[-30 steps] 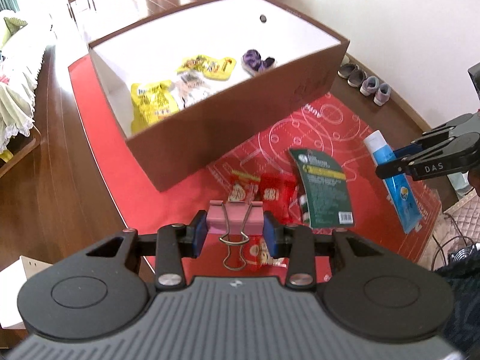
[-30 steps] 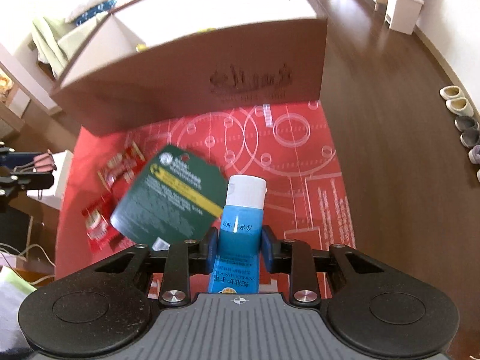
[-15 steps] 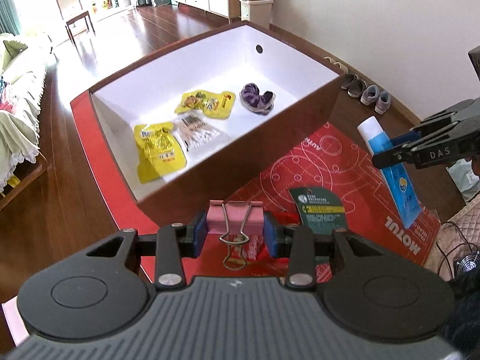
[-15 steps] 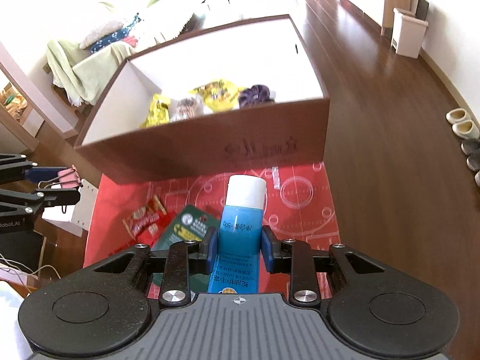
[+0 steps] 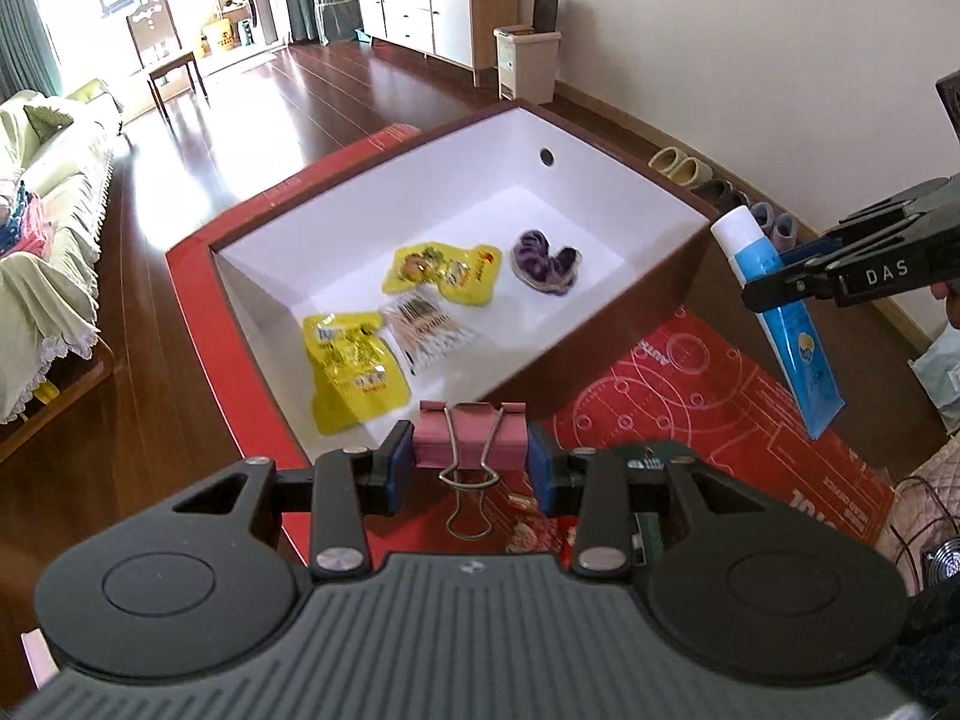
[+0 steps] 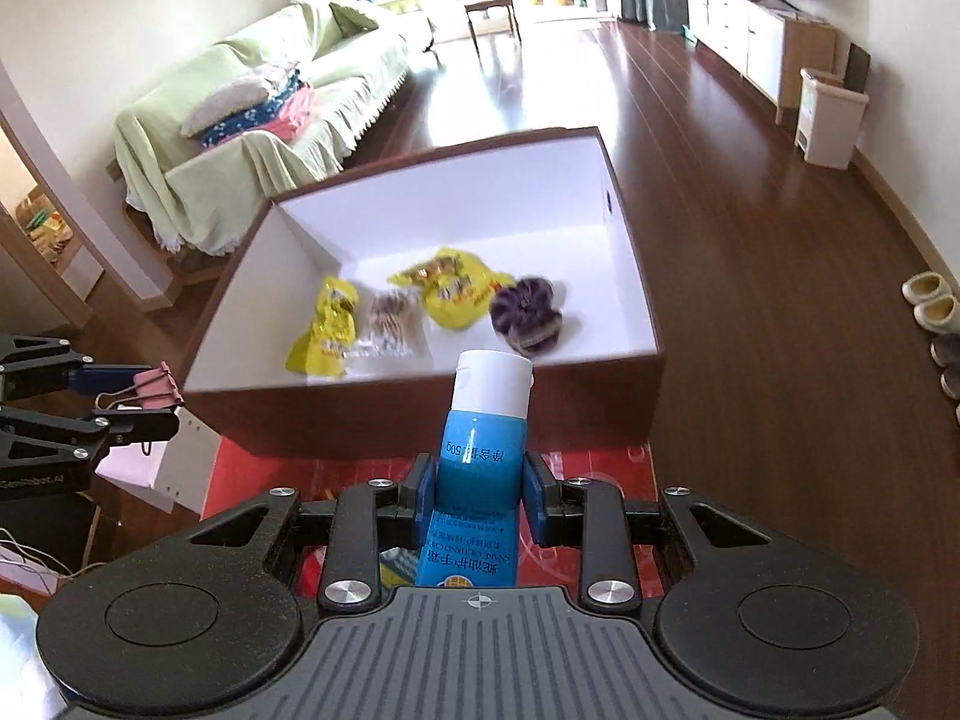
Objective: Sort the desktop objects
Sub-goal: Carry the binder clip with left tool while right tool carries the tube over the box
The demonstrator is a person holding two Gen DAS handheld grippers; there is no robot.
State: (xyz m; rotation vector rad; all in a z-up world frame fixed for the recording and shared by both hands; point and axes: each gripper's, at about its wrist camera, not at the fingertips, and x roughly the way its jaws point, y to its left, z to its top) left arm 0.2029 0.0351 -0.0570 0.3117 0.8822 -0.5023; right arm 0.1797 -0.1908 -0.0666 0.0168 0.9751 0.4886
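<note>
While clamping clip (image 5: 471,432), left hand-held gripper (image 5: 470,463) hovers.

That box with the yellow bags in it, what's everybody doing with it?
A person is tidying things into the box. The left gripper holds a pink clip and the right gripper holds a blue tube, both near the box's front wall. Two yellow bags, cotton swabs and a purple scrunchie already lie inside.

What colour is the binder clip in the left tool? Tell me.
Pink, with silver wire handles: the binder clip shows best in the left wrist view.
</note>
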